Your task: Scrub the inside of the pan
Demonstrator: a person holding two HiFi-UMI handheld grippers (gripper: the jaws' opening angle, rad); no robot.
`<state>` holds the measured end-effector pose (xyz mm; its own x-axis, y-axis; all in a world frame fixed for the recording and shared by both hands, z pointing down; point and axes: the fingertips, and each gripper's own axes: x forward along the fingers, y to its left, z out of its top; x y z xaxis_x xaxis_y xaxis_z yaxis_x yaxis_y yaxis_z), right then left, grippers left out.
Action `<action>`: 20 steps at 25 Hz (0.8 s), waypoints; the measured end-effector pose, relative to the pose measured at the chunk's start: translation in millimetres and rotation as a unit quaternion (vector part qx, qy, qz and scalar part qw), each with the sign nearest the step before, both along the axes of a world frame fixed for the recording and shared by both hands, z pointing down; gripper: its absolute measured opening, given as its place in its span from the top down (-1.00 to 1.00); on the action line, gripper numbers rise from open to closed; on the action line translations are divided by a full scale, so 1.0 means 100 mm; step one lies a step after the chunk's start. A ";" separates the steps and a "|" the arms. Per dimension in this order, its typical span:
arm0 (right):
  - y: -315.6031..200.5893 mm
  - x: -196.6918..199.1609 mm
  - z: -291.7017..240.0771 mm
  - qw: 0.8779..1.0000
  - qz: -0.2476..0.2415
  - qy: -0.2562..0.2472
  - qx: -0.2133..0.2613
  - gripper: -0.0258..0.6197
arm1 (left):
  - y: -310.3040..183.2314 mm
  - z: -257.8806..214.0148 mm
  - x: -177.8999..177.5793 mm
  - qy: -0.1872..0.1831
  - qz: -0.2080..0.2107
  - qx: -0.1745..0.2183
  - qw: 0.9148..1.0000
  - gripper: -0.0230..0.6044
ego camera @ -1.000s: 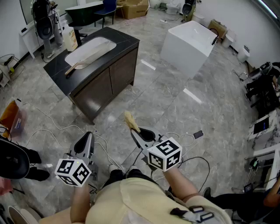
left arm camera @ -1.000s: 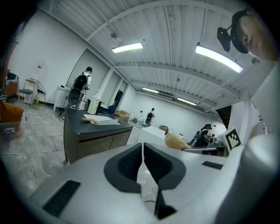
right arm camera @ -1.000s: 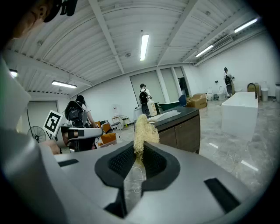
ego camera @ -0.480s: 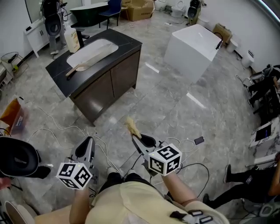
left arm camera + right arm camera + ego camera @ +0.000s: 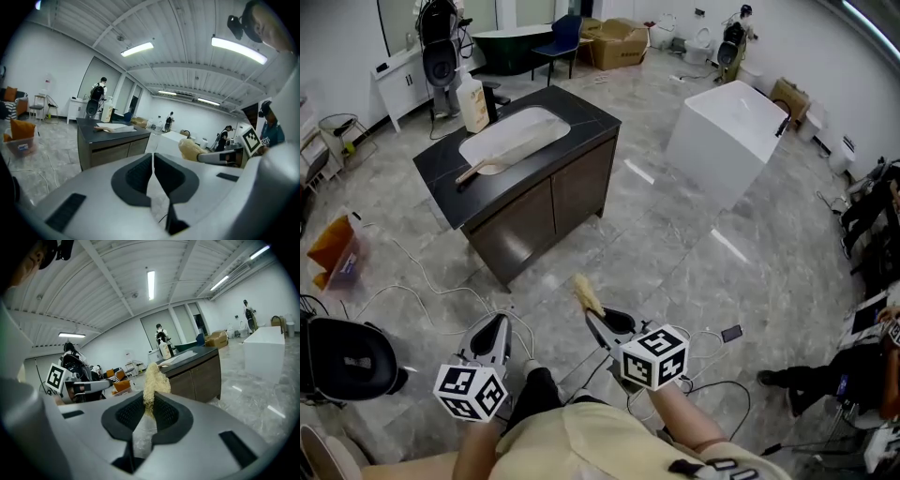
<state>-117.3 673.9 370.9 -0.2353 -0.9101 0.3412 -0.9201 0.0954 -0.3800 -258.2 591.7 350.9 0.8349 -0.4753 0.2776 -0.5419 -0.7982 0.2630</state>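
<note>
My right gripper [image 5: 598, 321] is shut on a yellow fibrous scrubber [image 5: 585, 292], which sticks out past its fingertips; the right gripper view shows the scrubber [image 5: 152, 379] pinched between the black pads. Beside it, my left gripper [image 5: 494, 330] is shut with nothing in it, its pads [image 5: 140, 174] meeting. Both hang over the grey floor, well short of a dark cabinet [image 5: 534, 202]. A pale, pan-like thing with a wooden handle [image 5: 474, 172] lies in the white sink [image 5: 511, 138] of the cabinet's top.
A soap bottle [image 5: 472, 101] stands at the counter's far corner. A white block [image 5: 727, 141] stands to the right of the cabinet. Cables [image 5: 422, 291] trail over the floor, an orange bag [image 5: 333, 253] and a black chair [image 5: 347, 361] sit at left, and a person's legs [image 5: 825, 380] at right.
The head view has swung: the cabinet now sits lower and further right in the picture. Both grippers show a little lower, the right one still holding the scrubber.
</note>
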 end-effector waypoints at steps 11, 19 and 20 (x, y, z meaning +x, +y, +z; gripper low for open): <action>-0.97 0.15 0.11 0.999 0.003 0.011 -0.040 0.76 | -1.00 0.21 0.24 -0.015 0.026 0.018 0.999 0.85; -2.00 0.14 0.07 0.999 0.006 0.025 -0.043 0.76 | -1.96 0.18 0.30 -0.021 0.046 0.026 0.998 0.85; -2.12 0.13 0.07 0.999 0.003 0.026 -0.042 0.76 | -2.08 0.20 0.28 -0.024 0.045 0.025 0.998 0.85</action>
<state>-104.8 461.7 377.4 -0.2090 -0.8795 0.4276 -0.9395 0.0592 -0.3374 -230.3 384.1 370.5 0.8612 -0.4133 0.2959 -0.4785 -0.8555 0.1978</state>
